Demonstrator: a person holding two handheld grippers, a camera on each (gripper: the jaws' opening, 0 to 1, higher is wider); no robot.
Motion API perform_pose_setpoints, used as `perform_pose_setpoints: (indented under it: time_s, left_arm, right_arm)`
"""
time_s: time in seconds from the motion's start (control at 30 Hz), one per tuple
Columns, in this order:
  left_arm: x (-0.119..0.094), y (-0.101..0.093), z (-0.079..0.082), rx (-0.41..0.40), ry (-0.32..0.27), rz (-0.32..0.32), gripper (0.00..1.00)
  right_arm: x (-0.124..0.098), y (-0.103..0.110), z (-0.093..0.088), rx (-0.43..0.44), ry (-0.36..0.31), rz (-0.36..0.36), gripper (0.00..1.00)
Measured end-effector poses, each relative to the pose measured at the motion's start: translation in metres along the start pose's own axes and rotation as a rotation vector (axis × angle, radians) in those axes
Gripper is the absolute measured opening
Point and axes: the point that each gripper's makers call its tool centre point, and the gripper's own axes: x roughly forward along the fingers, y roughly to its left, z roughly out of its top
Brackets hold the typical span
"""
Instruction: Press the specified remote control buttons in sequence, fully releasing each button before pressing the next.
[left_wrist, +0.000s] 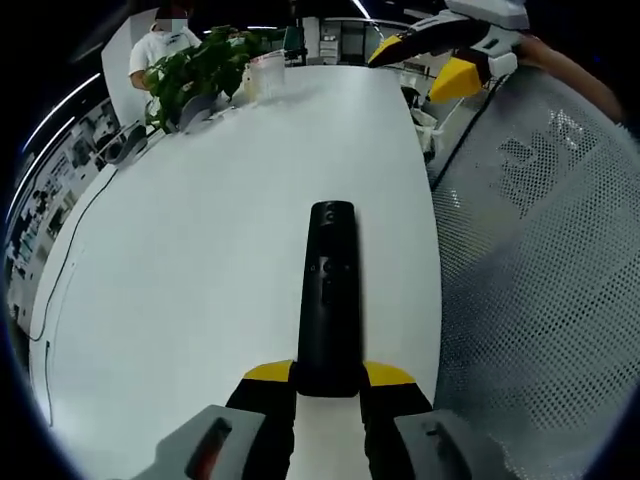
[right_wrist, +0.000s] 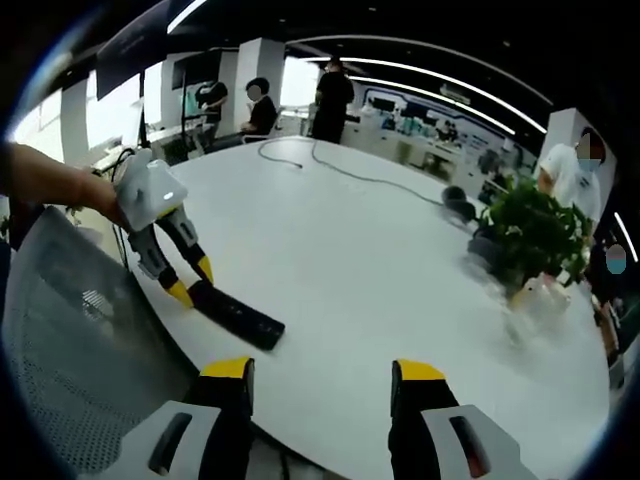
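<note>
A person is standing at a large white table (left_wrist: 200, 260), holding a claw in each hand. Starting at the left, the left claw (left_wrist: 328, 378) is pinching the near end of a black remote (left_wrist: 330, 290) between its yellow-tipped jaws. The remote is lying flat on the table near the edge, its buttons facing up and its far end pointing toward the middle of the table. In the right gripper view the same claw is gripping the remote's end from the table edge, with the person's hand above it. Beside that edge, a grey mesh chair back (left_wrist: 540, 270) is standing close by.

Moving right, the right claw (right_wrist: 325, 375) is hovering above the table edge with its jaws spread and nothing between them, well apart from the remote. A green plant (right_wrist: 530, 235) is sitting farther right across the table, and a cable (right_wrist: 340, 165) is trailing over the far side.

Judging from this, the remote is being steadied but no button is being pressed; how many presses of the sequence are done cannot be told.
</note>
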Motion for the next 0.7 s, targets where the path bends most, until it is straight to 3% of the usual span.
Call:
perform_pose_setpoints:
  time_s: [0.37,0.7]
  left_arm:
    - [-0.002,-0.017,-0.003,0.011,0.01,-0.007,0.24]
    - [-0.002,-0.018,-0.003,0.006,0.016,-0.002,0.25]
  right_arm:
    - [-0.001,0.001,-0.001,0.029,-0.002,0.013,0.51]
    - [0.001,0.007,-0.005,0.015,0.026,0.045,0.51]
